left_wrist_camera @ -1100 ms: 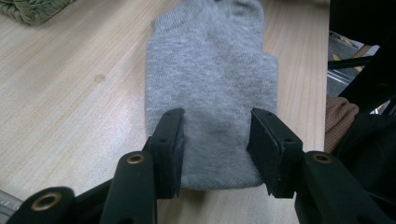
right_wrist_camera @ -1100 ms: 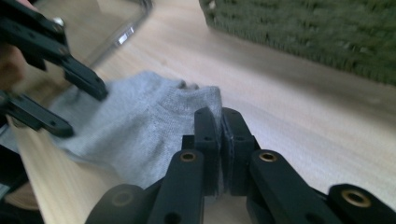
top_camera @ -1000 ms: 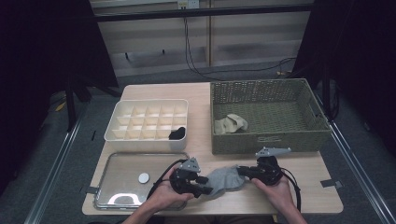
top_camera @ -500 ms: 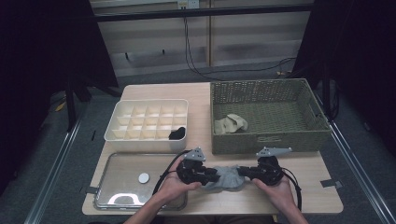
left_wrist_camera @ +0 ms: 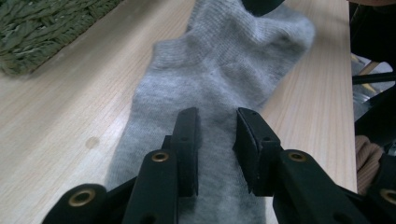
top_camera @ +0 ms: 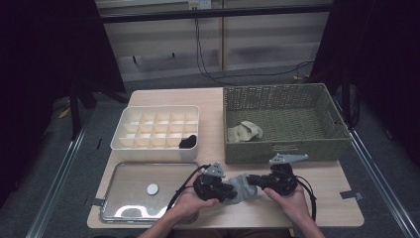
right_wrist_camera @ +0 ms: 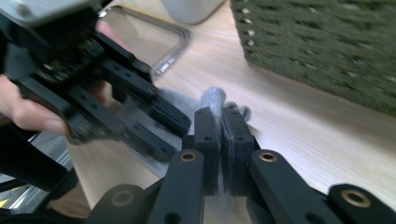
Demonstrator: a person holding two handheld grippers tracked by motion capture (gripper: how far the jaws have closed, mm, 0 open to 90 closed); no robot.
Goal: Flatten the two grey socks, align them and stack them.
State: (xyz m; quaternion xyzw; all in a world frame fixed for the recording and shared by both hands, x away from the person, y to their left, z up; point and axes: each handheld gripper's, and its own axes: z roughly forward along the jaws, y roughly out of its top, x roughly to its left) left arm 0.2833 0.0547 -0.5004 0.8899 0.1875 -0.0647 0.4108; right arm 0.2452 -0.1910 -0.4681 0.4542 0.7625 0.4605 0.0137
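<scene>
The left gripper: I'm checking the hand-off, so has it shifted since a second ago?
Yes. The left gripper has slid right, away from the metal tray, toward the right gripper.

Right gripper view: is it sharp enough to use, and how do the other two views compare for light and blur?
Right gripper view: left gripper and basket blurred, own jaws sharp. Left gripper view: grey sock crisp near, soft far. High view: dim, surroundings black, glare on the metal tray.

Table (top_camera: pixel 346 208): divided box (top_camera: pixel 157 126) back left, a dark item (top_camera: pixel 188 142) in its front right cell. Basket (top_camera: pixel 285 121) to its right, cloth (top_camera: pixel 245 132) inside. Tray (top_camera: pixel 143 191) front left, before the box, disc (top_camera: pixel 152 188) on it. Sock (top_camera: pixel 241 186) right of tray, before basket.
</scene>
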